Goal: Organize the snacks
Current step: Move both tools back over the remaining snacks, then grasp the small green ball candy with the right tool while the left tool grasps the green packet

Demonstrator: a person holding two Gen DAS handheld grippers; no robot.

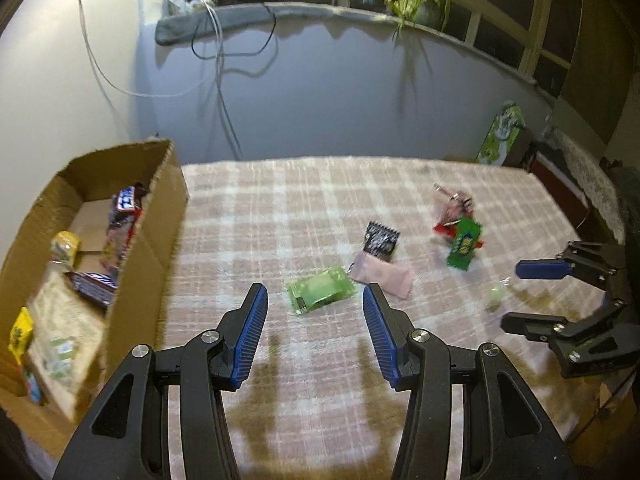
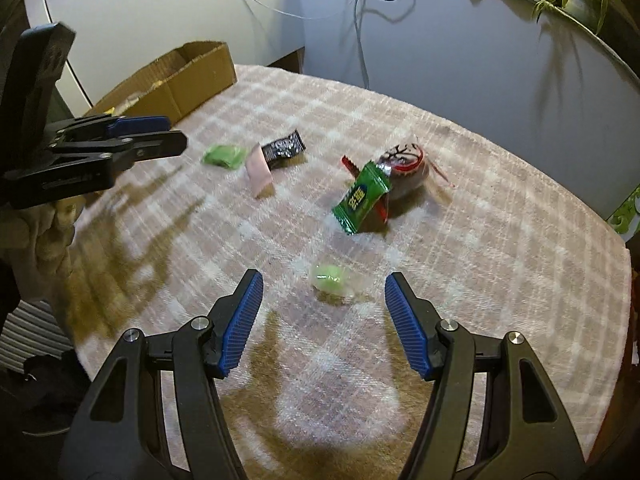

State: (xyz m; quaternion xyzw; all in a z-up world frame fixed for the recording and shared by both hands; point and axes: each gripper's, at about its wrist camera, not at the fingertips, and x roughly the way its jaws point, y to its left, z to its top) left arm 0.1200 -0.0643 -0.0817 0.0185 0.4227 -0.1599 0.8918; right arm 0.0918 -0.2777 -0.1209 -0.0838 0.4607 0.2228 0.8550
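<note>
Left wrist view
Left gripper point(image 1: 315, 304): fingers apart, empty, above the checked surface point(image 1: 280, 216).
Right gripper point(image 1: 516, 296): one, at the right edge, fingers apart, empty.
Box point(image 1: 160, 216): one cardboard box at the left, several snacks inside, blurred.
Loose snacks: six. Green pack point(image 1: 320, 294) just ahead of the fingers; pink pack point(image 1: 382, 278) touching a black pack point(image 1: 380, 242); green bar point(image 1: 464, 248) leaning on a red-brown bag point(image 1: 454, 204); small green candy point(image 1: 496, 294).

Right wrist view
Right gripper point(image 2: 324, 300): fingers spread, empty, the candy point(image 2: 330, 278) just ahead between them.
Loose snacks: the same six.
</note>
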